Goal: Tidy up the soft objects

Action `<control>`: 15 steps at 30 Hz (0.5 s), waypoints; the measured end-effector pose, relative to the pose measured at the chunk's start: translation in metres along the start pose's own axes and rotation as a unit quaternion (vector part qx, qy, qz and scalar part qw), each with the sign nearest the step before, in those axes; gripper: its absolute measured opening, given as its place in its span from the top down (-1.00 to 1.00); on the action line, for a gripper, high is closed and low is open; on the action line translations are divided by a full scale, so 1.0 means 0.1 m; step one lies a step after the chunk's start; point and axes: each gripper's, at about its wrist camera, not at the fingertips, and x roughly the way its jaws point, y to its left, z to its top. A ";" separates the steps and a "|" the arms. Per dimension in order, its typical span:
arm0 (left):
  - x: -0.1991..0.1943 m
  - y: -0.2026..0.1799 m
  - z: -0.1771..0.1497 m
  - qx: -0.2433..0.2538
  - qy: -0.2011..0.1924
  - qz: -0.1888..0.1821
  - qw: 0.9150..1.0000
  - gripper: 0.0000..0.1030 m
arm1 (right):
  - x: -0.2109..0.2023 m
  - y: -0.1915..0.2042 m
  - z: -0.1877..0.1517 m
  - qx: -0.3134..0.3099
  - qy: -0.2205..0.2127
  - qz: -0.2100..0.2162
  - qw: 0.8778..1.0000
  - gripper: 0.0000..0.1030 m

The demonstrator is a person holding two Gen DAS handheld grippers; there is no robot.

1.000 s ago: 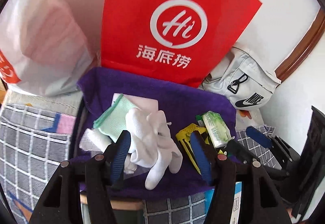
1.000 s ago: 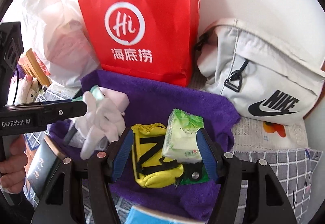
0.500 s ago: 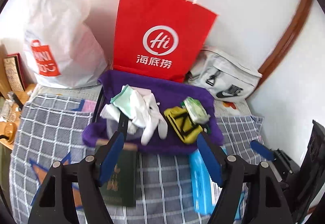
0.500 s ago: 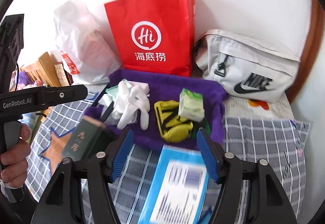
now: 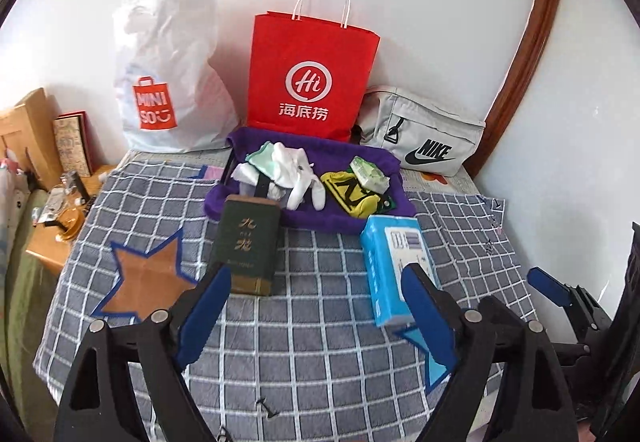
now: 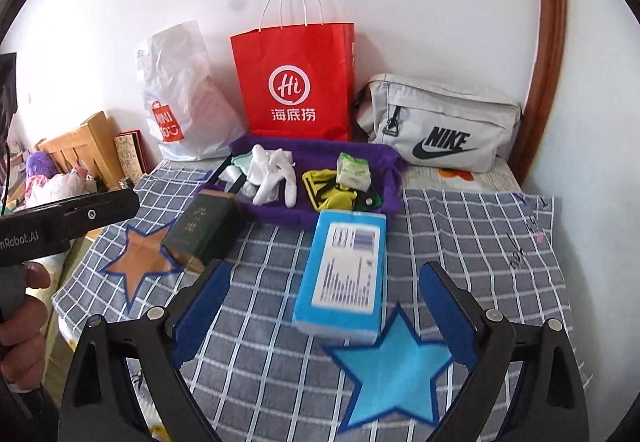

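Observation:
A purple cloth tray [image 5: 304, 219] at the back of the checked cloth holds white gloves [image 5: 294, 169], a pale green cloth [image 5: 262, 157], a yellow pouch [image 5: 346, 195] and a green tissue pack [image 5: 368, 171]. The same tray [image 6: 320, 151] and gloves [image 6: 276, 173] show in the right wrist view. My left gripper [image 5: 316, 278] hovers well in front of the tray, jaws opening, nothing between them. My right gripper [image 6: 325, 272] hangs beside it over the cloth, jaws also opening and empty.
A dark green book [image 5: 248, 242] and a blue box [image 5: 394, 262] lie just in front of the tray. Behind it stand a red paper bag [image 5: 312, 81], a white plastic bag [image 5: 168, 81] and a grey waist bag [image 5: 424, 137]. A hand [image 6: 20, 322] holds the left gripper.
Both grippers have pulled back and up from the purple tray, and their jaws have spread wider. The book, blue box and star patches have come into view.

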 end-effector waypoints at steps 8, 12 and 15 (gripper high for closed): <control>-0.48 -0.10 -0.48 0.003 -0.013 0.021 1.000 -0.75 | -0.52 0.00 -0.43 0.017 -0.012 -0.006 1.000 -0.84; -0.64 -0.13 -0.65 0.002 -0.016 0.017 1.000 -0.75 | -0.73 0.01 -0.60 0.017 -0.019 -0.010 1.000 -0.84; -0.70 -0.14 -0.75 0.005 -0.016 0.027 1.000 -0.75 | -0.85 0.00 -0.70 0.018 -0.022 -0.012 1.000 -0.84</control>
